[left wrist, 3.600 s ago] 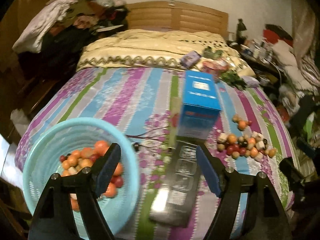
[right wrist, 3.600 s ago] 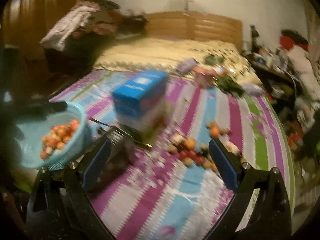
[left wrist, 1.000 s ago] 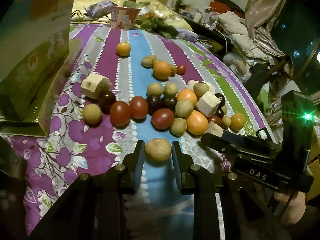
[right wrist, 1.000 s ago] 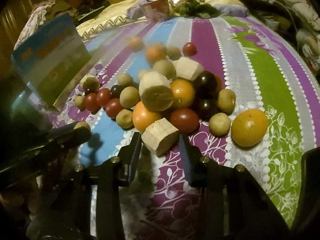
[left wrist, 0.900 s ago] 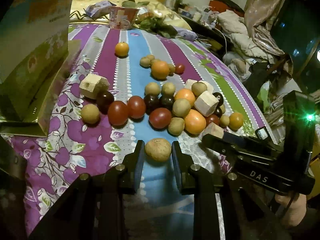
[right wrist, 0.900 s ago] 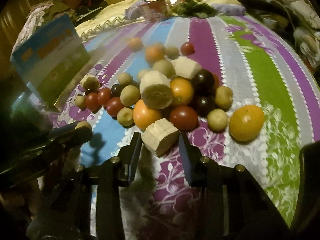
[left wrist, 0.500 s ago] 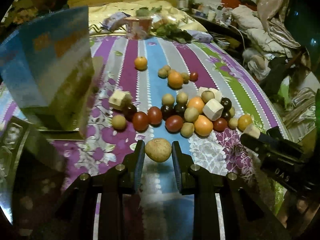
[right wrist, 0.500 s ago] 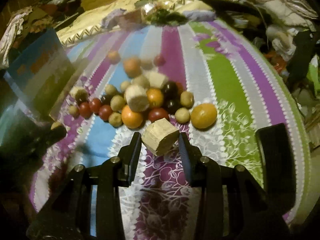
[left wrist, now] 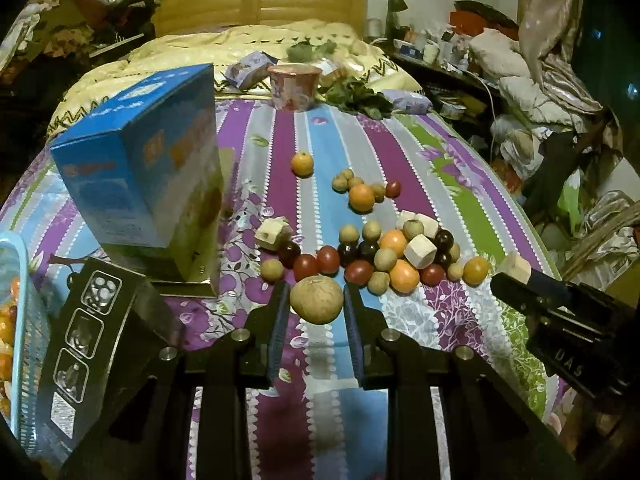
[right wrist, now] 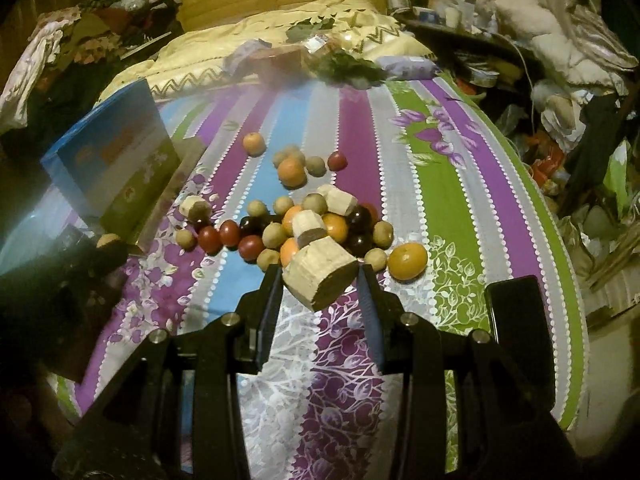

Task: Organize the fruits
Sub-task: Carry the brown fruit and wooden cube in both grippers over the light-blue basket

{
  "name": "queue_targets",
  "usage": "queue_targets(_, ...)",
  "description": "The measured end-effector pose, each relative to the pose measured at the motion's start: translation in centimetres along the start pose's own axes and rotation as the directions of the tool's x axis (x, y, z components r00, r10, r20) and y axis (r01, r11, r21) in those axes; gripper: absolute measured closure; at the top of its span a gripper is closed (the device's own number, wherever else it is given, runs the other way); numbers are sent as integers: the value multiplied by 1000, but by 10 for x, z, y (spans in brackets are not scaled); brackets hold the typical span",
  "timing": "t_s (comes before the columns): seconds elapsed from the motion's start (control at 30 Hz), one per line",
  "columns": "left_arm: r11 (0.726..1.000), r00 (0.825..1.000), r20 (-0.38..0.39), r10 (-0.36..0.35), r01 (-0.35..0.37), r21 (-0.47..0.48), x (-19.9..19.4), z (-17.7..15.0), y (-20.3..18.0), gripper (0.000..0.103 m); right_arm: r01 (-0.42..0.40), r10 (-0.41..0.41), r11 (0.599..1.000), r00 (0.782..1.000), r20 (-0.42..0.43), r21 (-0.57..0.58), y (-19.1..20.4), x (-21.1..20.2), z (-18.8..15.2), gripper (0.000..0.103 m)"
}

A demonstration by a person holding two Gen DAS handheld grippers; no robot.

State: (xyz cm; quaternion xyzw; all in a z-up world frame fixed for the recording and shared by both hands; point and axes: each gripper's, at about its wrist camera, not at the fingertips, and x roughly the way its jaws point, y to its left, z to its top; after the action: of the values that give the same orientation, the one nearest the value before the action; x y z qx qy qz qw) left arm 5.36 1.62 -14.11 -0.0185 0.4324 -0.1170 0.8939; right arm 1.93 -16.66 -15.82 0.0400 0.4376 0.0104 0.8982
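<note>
Striped purple bedspread (left wrist: 280, 128) under scattered fruit (bedroom clutter behind); my left tongs (left wrist: 316, 300) clamp a round tan-brown fruit (left wrist: 316, 299), my right tongs (right wrist: 320, 280) clamp a pale wooden block (right wrist: 320, 274).

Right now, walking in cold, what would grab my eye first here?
Probably the heap of small fruits, red, orange and tan, scattered mid-bed on the striped bedspread. Next, each hand-held gripper holds a piece: the left pinches a round tan fruit, the right a pale cut chunk. A blue box stands left.
</note>
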Motion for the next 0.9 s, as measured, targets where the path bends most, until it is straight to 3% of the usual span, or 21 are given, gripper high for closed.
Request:
queue_targets(0.6,1000,1000,22,0,0,1,-25,7,6,76,3,-2,999,1000,29,-35,17,-24,11,64)
queue_targets(0.9,996,995,74,67,-62,-61,-66,17,54,76,-37,44,995,996,72,-94,59,-45,33,64)
